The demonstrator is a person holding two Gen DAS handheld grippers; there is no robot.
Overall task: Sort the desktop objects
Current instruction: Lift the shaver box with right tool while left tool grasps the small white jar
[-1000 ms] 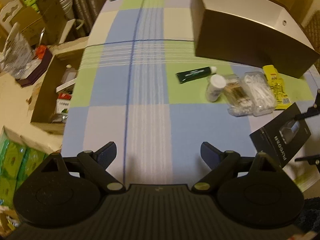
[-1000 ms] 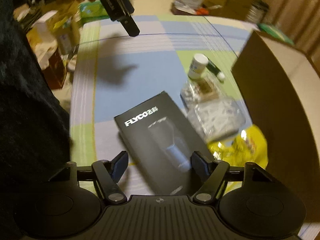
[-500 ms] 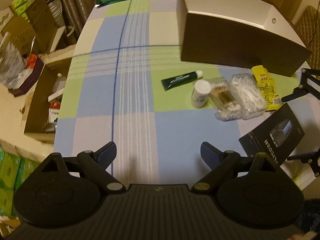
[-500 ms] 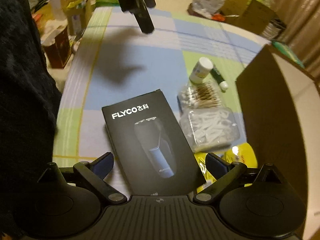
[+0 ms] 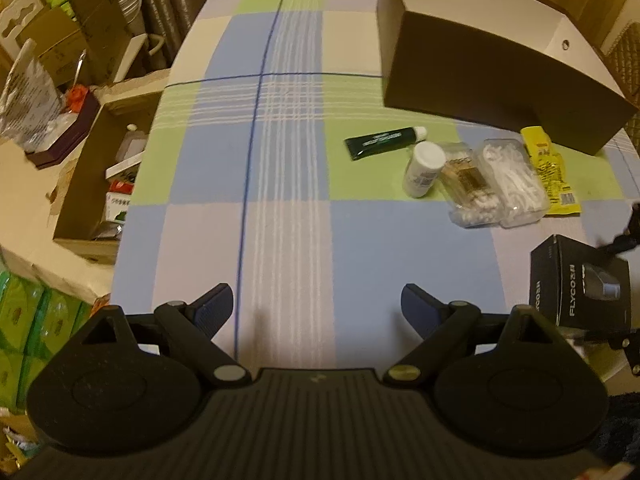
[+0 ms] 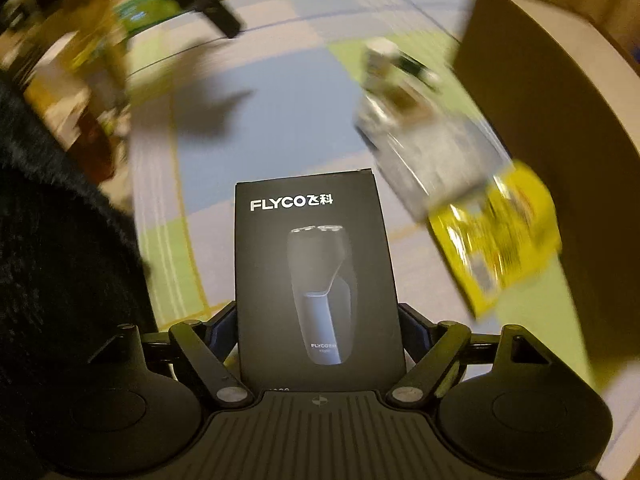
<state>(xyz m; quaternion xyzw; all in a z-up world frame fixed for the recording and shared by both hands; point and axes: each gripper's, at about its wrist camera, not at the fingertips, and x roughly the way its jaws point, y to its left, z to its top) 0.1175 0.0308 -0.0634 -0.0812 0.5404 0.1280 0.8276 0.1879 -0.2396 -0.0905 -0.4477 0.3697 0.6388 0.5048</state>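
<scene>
The right hand-held gripper (image 6: 318, 330) has just been closing, and its jaws now clamp the black shaver box (image 6: 316, 280), which earlier lay flat and skewed on the worktop (image 5: 288, 240) and is now squared between the jaws. The left hand-held gripper (image 5: 318, 308) is held wide open and empty over bare cloth. Open room lies left of the item cluster, up to the worktop's left edge

A lived-in home: checked tablecloth (image 5: 280, 152), curtains (image 5: 160, 12), cluttered cardboard boxes (image 5: 92, 184).
</scene>
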